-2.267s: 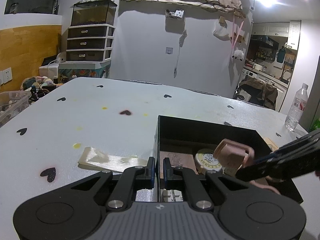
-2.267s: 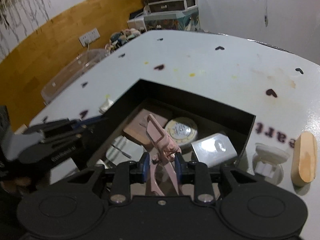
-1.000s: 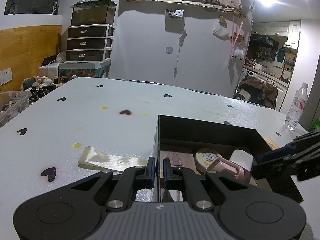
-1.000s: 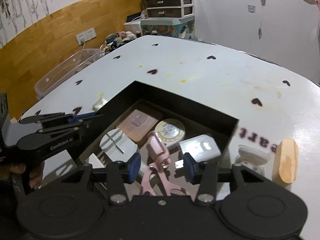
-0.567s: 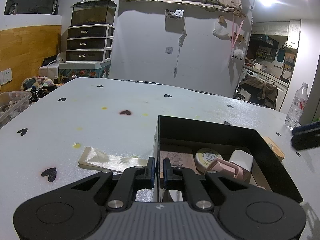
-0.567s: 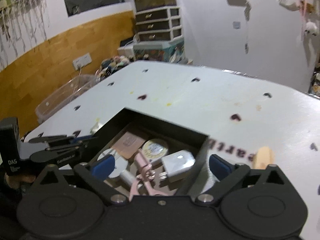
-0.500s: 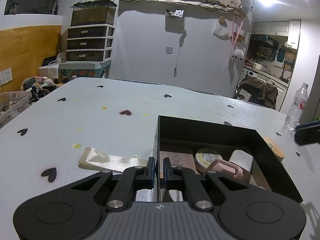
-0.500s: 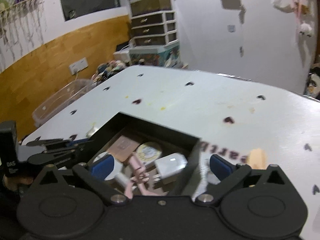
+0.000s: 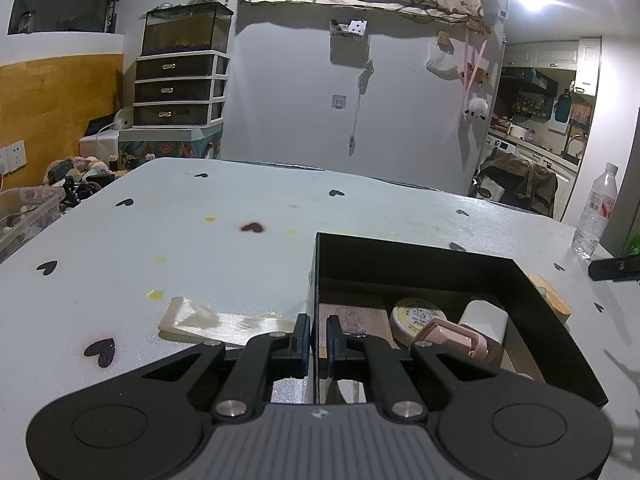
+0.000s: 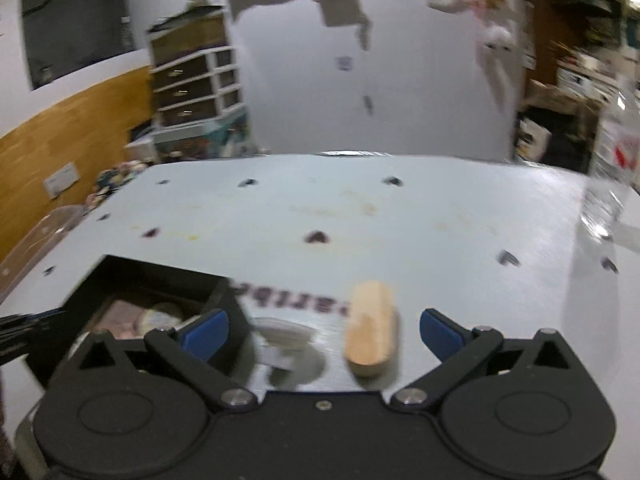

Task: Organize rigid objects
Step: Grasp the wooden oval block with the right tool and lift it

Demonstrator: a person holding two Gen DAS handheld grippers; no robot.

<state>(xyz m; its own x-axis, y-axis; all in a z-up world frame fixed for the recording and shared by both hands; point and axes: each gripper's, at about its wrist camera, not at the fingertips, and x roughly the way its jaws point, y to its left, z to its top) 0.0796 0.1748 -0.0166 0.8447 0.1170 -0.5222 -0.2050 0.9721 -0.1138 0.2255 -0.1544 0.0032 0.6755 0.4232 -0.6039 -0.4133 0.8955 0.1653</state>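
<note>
Since the earlier frames, my right gripper (image 10: 322, 330) has released the pink clip (image 9: 454, 336) into the black box (image 9: 416, 256) and swung off to the right; its jaws have just been opening and now stand wide apart with nothing pressed between them. In the blurred right wrist view, a wooden oblong block (image 10: 370, 326) lies on the white table (image 10: 360, 216) in the space between the blue fingertips (image 10: 204, 330), untouched, with a small whitish round piece (image 10: 282, 334) just to its left; what that piece is I cannot tell.

My left gripper (image 9: 318, 338) has not shifted: its jaws are together, clamped on the near left wall of the black box. Inside the box, the pink clip rests at the near right, touching a white rectangular block (image 9: 486, 318). A round tin with a pale lid (image 9: 416, 314) sits left of these, and a brown flat card (image 9: 356, 316) lies at the left side. A cream flat strip (image 9: 208, 318) lies on the table left of the box. A water bottle (image 9: 596, 212) stands at the far right edge.
</note>
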